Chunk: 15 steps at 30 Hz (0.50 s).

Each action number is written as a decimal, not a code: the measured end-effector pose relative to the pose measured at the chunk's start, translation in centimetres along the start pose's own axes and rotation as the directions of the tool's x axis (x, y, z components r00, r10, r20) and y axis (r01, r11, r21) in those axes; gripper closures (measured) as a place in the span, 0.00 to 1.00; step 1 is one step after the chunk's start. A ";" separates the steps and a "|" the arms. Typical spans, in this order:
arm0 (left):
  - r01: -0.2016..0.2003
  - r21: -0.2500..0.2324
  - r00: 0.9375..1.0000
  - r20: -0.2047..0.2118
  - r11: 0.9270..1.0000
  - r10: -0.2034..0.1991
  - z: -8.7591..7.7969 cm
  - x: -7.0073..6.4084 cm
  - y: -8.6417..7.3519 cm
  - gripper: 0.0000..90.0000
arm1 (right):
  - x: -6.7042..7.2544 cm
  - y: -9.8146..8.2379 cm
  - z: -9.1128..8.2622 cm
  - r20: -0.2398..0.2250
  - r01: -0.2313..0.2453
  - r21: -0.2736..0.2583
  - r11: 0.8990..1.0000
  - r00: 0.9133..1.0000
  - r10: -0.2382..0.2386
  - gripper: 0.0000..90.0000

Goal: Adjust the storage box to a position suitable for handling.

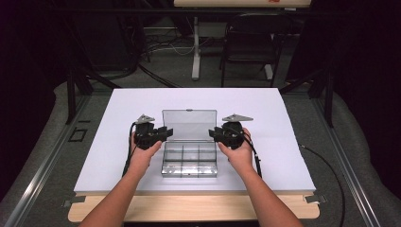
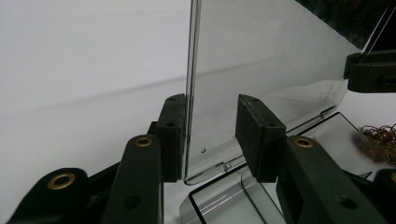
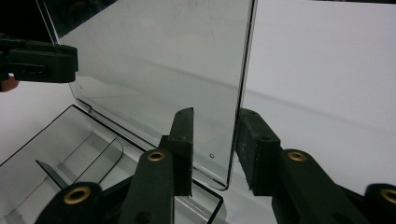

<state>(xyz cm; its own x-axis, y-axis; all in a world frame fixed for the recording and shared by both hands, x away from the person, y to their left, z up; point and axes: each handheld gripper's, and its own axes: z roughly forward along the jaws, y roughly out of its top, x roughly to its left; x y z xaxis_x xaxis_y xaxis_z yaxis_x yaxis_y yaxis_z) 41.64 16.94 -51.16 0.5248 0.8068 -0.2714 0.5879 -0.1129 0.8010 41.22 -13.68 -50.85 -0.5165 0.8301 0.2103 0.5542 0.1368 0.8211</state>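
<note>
1. High view: clear plastic compartment box sits at table centre, its clear flat hinged lid raised upright at the box's 12 o'clock edge.
2. Box interior divided by thin clear partitions; in the left gripper view a tangle of thin brownish wire lies in one compartment toward 3 o'clock.
3. Left gripper at the lid's 9 o'clock edge. In the left gripper view its jaws straddle that edge: one pad lies against the lid's outer face, the other stands apart from the inner face with a visible gap. Not pinching.
4. Right gripper at the lid's 3 o'clock edge. In the right gripper view the lid edge stands between the pads; jaws spread, gaps on both sides as far as can be told. Not pinching.
5. Each gripper is held in a person's hand; forearms enter from 6 o'clock.
6. White rectangular table top carries the box; a black chair stands beyond at 12 o'clock.
</note>
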 end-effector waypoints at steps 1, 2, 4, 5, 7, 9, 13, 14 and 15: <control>0.000 0.000 1.000 0.000 1.000 0.000 0.0 0.0 0.0 0.70 | 0.0 0.0 0.0 -0.001 -0.001 0.000 1.000 1.000 0.001 0.76; 0.002 -0.003 1.000 -0.002 1.000 -0.002 0.1 0.0 0.0 0.70 | 0.0 0.0 0.0 -0.001 -0.001 0.000 1.000 1.000 0.001 0.76; 0.003 -0.003 1.000 -0.002 1.000 -0.003 0.1 0.0 0.0 0.70 | -0.1 0.0 0.1 -0.002 -0.008 -0.001 1.000 1.000 0.008 0.76; 0.004 0.001 1.000 -0.003 1.000 -0.004 0.2 0.1 0.1 0.70 | -0.2 0.0 0.2 -0.004 -0.015 -0.001 1.000 1.000 0.015 0.76; 0.007 0.001 1.000 0.000 1.000 -0.007 0.2 0.1 0.1 0.70 | -0.2 0.0 0.2 -0.011 -0.020 -0.002 1.000 1.000 0.020 0.76; 0.009 0.007 1.000 0.003 1.000 -0.009 0.3 0.2 0.2 0.70 | -0.3 0.0 0.3 -0.009 -0.028 -0.002 1.000 1.000 0.028 0.76; 0.023 0.006 1.000 0.007 1.000 -0.023 0.5 0.3 0.2 0.70 | -0.5 0.0 0.4 -0.014 -0.035 -0.001 0.999 0.999 0.035 0.76; 0.023 0.010 1.000 0.009 1.000 -0.023 0.5 0.4 0.2 0.70 | -0.5 0.0 0.5 -0.012 -0.038 -0.002 0.999 0.999 0.038 0.76; 0.022 0.010 1.000 0.009 1.000 -0.022 0.5 0.4 0.2 0.70 | -0.5 0.0 0.5 -0.010 -0.036 0.001 0.999 0.999 0.036 0.76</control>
<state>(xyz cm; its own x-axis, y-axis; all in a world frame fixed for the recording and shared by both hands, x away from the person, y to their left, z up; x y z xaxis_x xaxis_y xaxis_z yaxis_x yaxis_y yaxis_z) 42.32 16.93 -51.38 0.5172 0.8038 -0.2938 0.6055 -0.1011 0.7894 41.82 -13.81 -51.23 -0.5022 0.8293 0.2451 0.5733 0.1071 0.8123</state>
